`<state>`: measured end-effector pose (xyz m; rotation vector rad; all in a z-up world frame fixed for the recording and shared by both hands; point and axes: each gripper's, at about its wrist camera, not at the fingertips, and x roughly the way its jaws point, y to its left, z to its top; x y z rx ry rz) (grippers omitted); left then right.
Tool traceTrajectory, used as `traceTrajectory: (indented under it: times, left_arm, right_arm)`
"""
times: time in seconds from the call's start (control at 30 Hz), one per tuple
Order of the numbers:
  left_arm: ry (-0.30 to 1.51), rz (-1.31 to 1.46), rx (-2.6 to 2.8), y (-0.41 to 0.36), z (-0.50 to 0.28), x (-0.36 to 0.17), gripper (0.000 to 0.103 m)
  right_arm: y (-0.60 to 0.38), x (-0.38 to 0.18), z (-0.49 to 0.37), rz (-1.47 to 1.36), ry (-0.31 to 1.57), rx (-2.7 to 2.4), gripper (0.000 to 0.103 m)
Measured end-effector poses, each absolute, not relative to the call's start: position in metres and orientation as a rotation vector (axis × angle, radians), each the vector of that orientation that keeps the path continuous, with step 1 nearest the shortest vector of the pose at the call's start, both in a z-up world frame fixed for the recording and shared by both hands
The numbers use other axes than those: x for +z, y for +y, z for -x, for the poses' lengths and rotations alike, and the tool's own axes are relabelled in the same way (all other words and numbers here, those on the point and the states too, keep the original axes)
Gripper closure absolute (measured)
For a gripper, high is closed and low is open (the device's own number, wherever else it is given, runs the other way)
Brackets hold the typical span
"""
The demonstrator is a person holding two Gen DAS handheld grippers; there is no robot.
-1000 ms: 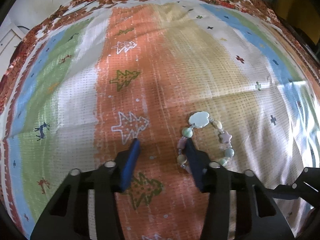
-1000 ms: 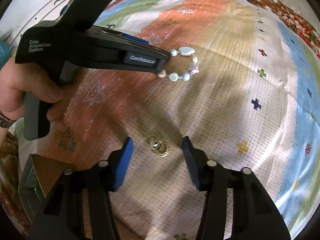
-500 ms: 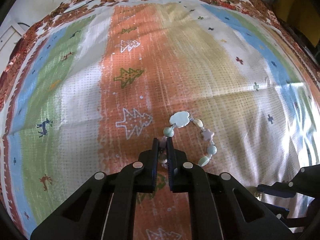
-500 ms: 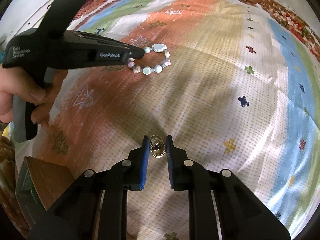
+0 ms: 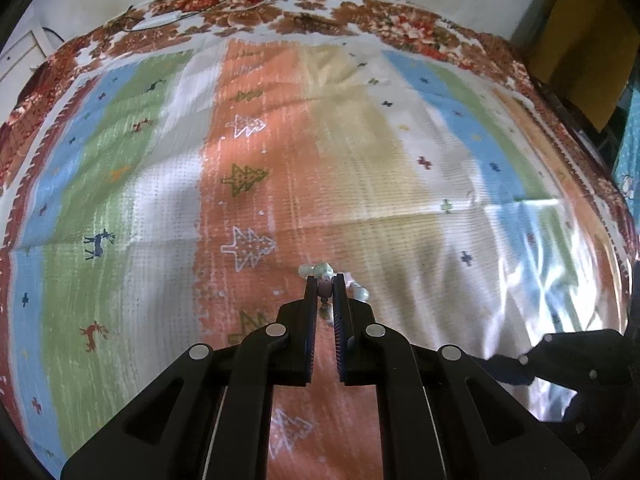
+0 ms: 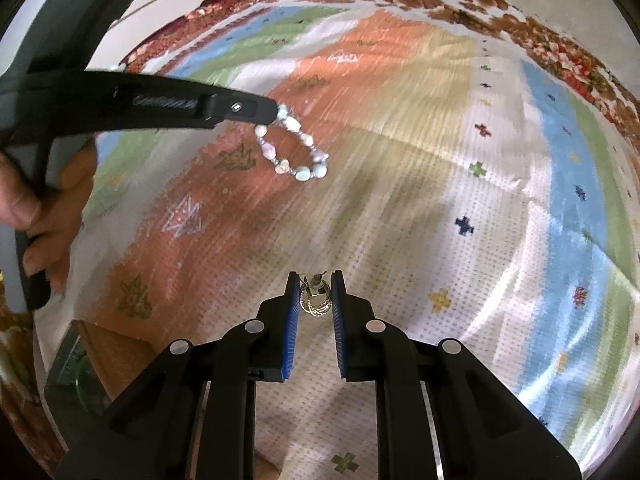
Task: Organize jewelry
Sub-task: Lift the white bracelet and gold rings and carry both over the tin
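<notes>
The left gripper (image 5: 325, 280) is pinching the beaded bracelet (image 6: 294, 148) by a pinkish bead, its jaws pressed tight on the strand; in the right wrist view the loop is dangling clear of the striped cloth (image 5: 360, 152), which is printed with trees and crosses. The right gripper (image 6: 316, 280) is clamping a small gold-coloured earring (image 6: 315, 298) between its blue pads (image 6: 293, 304), jaws nearly together around it. A person's hand (image 6: 44, 216) is squeezing the left gripper's handle.
</notes>
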<state>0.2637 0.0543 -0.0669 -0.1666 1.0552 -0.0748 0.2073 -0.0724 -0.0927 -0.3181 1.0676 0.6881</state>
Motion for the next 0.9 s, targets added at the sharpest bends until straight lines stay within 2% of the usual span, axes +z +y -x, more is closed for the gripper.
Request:
traceTrajectory:
  times: [0.9]
  left_arm:
    - [0.907,0.175,-0.129,0.035,-0.192,-0.007,0.096]
  right_arm:
    - [-0.108,-0.029,-0.168,0.174,0.827,0.569,0.087]
